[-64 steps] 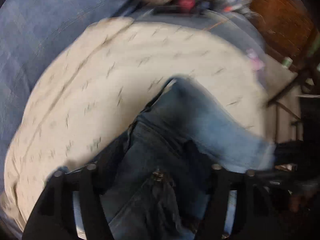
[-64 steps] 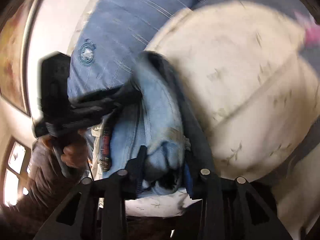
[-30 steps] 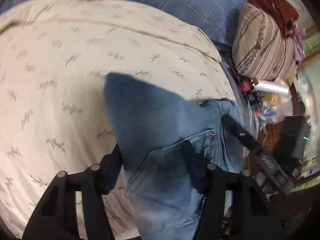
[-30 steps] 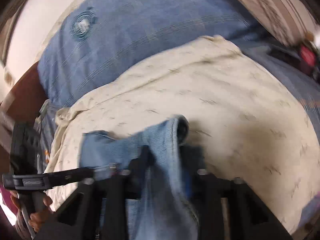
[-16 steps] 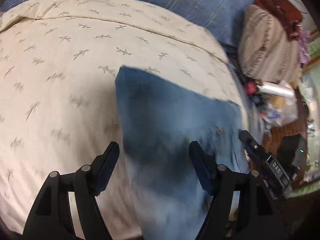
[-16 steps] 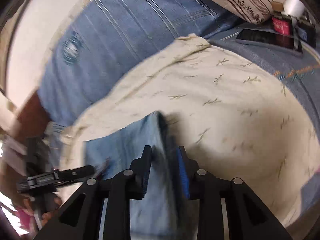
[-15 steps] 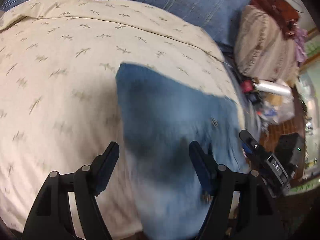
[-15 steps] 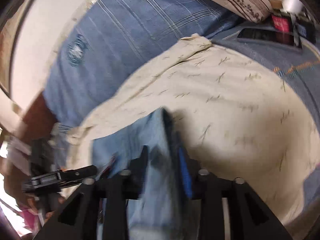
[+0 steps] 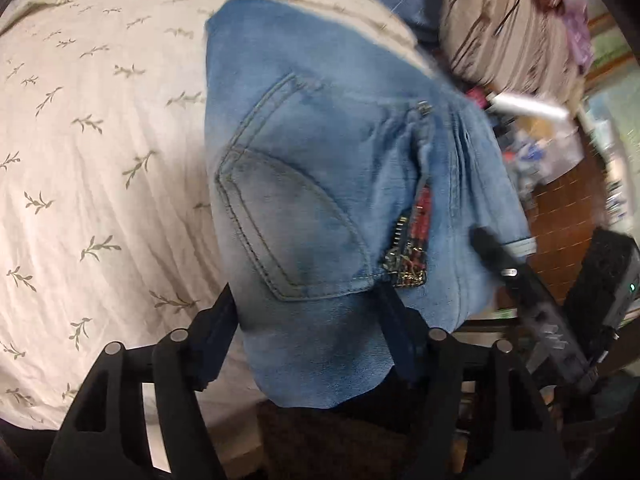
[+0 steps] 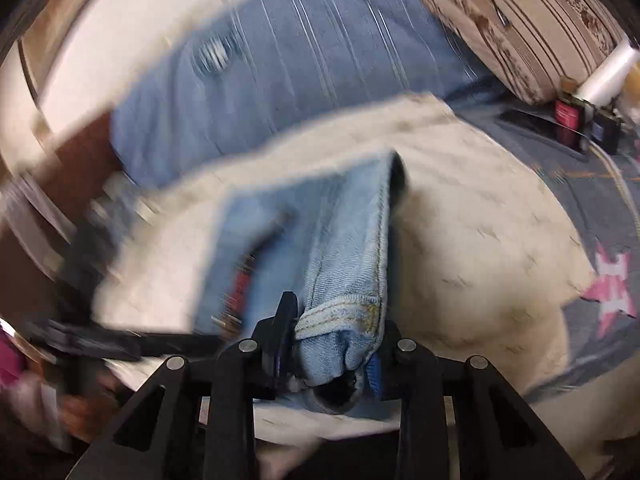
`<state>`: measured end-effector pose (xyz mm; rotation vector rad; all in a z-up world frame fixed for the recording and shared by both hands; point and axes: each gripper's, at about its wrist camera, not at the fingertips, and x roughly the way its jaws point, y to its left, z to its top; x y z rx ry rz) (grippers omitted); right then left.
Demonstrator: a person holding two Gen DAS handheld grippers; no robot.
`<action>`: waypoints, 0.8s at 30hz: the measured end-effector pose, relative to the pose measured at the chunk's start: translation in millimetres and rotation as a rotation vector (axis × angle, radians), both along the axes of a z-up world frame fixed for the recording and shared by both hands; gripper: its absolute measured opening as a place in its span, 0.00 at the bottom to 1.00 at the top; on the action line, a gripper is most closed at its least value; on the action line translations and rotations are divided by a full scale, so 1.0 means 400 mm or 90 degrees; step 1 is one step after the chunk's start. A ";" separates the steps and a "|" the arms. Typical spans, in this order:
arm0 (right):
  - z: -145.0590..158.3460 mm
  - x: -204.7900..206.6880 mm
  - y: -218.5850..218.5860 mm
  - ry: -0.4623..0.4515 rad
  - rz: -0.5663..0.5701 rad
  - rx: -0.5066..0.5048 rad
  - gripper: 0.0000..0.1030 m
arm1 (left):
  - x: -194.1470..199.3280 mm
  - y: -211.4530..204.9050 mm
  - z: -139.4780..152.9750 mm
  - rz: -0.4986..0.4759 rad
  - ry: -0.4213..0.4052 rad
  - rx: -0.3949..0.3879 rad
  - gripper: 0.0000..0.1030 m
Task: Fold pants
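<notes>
The pants are light blue jeans (image 9: 320, 168), folded into a pad on a cream leaf-print cloth (image 9: 100, 152); a back pocket and a red patterned label face up. My left gripper (image 9: 308, 332) stands wide at the jeans' near edge, with denim lying between its fingers. My right gripper (image 10: 334, 344) is shut on a bunched hem or seam of the jeans (image 10: 344, 240). The right gripper also shows in the left wrist view (image 9: 528, 292), at the jeans' right edge. The left gripper shows blurred in the right wrist view (image 10: 88, 340).
The cream cloth lies on a blue striped bedsheet (image 10: 280, 64). A striped brown pillow (image 10: 520, 24) sits at the back right. A phone (image 10: 532, 120), small bottles and a white roll (image 10: 608, 68) lie beside it. A brown floor (image 9: 560, 232) lies past the bed edge.
The jeans have settled flat on the cloth with the pocket side up. Both grippers have drawn closer to the near edge. The left gripper's fingers stay wide.
</notes>
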<state>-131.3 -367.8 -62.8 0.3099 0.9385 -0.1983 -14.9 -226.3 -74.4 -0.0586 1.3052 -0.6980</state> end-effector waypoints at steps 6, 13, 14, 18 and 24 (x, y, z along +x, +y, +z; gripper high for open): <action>-0.015 -0.026 -0.067 -0.041 -0.063 0.117 0.51 | -0.038 -0.011 0.038 -0.008 -0.074 0.035 0.69; 0.037 -0.045 -0.120 -0.070 -0.109 0.157 0.62 | -0.053 0.012 0.073 -0.001 -0.110 0.060 0.69; 0.046 -0.050 -0.129 -0.077 -0.116 0.160 0.62 | -0.052 0.014 0.078 0.000 -0.112 0.058 0.69; 0.058 -0.041 -0.157 -0.091 -0.145 0.173 0.73 | -0.046 0.011 0.092 0.013 -0.130 0.066 0.70; 0.048 -0.018 -0.175 -0.082 -0.151 0.176 0.79 | -0.018 0.021 0.087 0.045 -0.137 0.083 0.72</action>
